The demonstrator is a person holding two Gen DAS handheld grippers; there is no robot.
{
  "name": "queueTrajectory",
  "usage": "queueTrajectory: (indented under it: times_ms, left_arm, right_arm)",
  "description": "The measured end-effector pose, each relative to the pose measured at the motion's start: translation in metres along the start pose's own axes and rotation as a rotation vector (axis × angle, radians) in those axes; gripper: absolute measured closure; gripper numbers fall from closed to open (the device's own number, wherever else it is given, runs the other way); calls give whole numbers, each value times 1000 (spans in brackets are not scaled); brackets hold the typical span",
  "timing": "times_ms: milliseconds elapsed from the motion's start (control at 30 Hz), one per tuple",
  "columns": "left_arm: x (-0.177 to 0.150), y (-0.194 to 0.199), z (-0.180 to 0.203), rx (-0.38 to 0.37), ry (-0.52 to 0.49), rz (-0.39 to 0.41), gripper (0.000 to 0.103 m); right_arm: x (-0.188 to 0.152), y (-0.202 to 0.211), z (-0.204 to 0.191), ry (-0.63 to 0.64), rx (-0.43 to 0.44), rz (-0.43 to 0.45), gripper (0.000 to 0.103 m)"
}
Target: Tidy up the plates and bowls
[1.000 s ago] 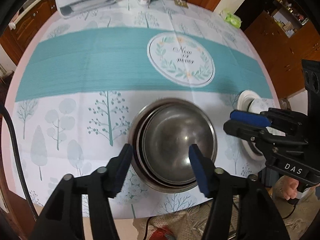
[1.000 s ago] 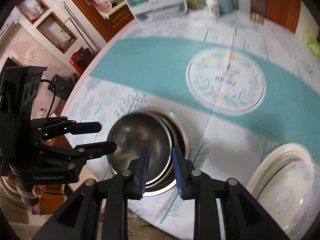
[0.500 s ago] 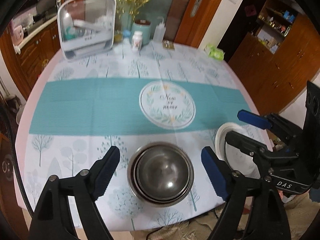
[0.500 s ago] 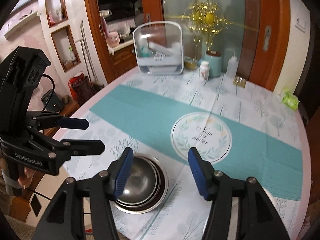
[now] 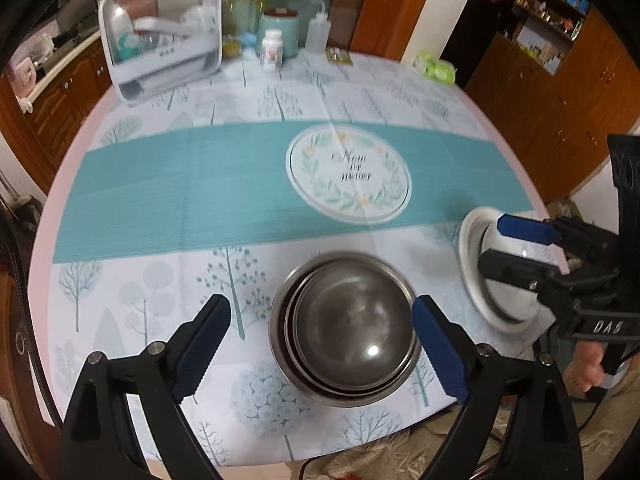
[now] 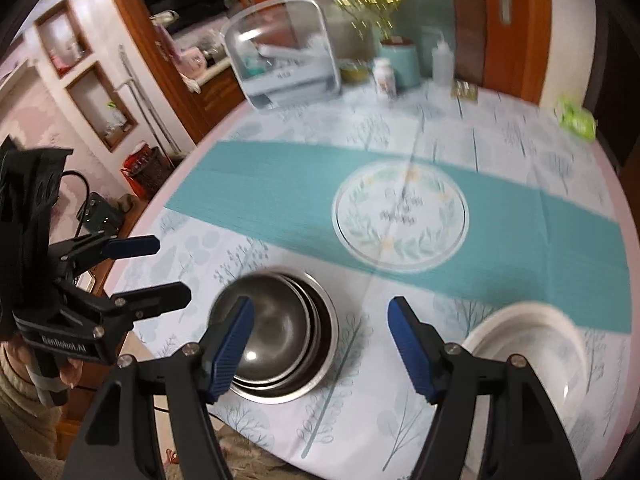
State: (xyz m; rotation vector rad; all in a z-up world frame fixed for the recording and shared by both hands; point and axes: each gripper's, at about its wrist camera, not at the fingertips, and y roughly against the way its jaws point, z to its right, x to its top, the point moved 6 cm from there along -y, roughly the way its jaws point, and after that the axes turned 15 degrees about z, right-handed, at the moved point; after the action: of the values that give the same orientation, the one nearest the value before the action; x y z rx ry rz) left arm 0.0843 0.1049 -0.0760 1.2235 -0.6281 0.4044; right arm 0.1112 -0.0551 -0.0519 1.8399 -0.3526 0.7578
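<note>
Nested round steel bowls [image 5: 346, 332], smooth and shiny, are sitting near the front edge of the round worktop [image 5: 132, 188] on a tree-printed cloth. Left gripper [image 5: 320, 348] jaws are spreading above them, gripping nothing. Right gripper [image 6: 320, 354] jaws are opening too, empty. Glossy white plate [image 6: 528, 344] is lying just right of the bowls.

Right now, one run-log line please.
left gripper: opening, empty | right gripper: opening, empty | steel bowls: nested | white dishes: stacked

The nested bowls [image 5: 352, 328] are shiny brushed metal. The plate [image 6: 528, 344] looks like glossy white ceramic. A smooth printed cloth [image 5: 200, 200] covers the counter.
</note>
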Motion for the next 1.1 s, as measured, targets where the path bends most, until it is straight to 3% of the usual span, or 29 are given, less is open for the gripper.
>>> queueTrajectory:
  times_ms: [467, 833, 1000, 1100]
  left_arm:
    - [-46, -68, -17, -25, 88, -179, 12]
    - [-65, -87, -25, -55, 139, -259, 14]
    - [-74, -90, -29, -79, 182, -302, 26]
    - [-79, -92, -31, -105, 217, -324, 42]
  right_arm:
    - [-46, -52, 11, -104, 4, -232, 33]
    - [-70, -79, 10, -149, 37, -347, 33]
    - [-80, -85, 10, -189, 63, -386, 46]
    - [-83, -85, 9, -216, 88, -397, 54]
